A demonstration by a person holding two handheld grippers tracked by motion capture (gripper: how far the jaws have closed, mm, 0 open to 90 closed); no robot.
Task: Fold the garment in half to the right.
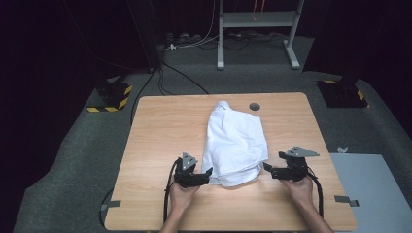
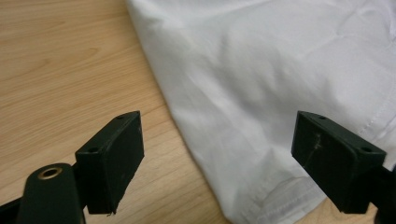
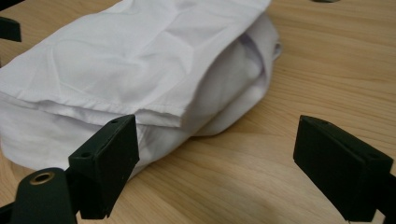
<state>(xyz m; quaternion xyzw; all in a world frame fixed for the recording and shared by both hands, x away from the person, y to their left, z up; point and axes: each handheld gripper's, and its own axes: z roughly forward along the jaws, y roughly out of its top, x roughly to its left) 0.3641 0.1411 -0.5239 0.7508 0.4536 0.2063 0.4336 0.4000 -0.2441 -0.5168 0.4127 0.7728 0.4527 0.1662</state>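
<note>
The left gripper [image 1: 208, 172] hovers just beside the near left corner of the white shirt [image 1: 235, 141], its jaws spread wide with nothing between them; in the left gripper view the shirt's [image 2: 261, 84] hemmed corner lies on the wood between and beyond the jaws. The right gripper [image 1: 268, 168] sits just off the shirt's near right side, its jaws also wide and empty, pointing at the open edge of the fold [image 3: 154, 102].

The shirt is folded into a loose bundle at the middle of the table [image 1: 160, 131], running from the near edge area toward the far side. It looks light, soft and limp, likely to sag and unfold if lifted by one point. The stitched hem at the near corners seems the firmest place to pinch, one corner per gripper.

Beyond the shirt, near its far right end, a small dark round hole [image 1: 254, 106] sits in the tabletop, well clear. Nothing blocks either approach.
</note>
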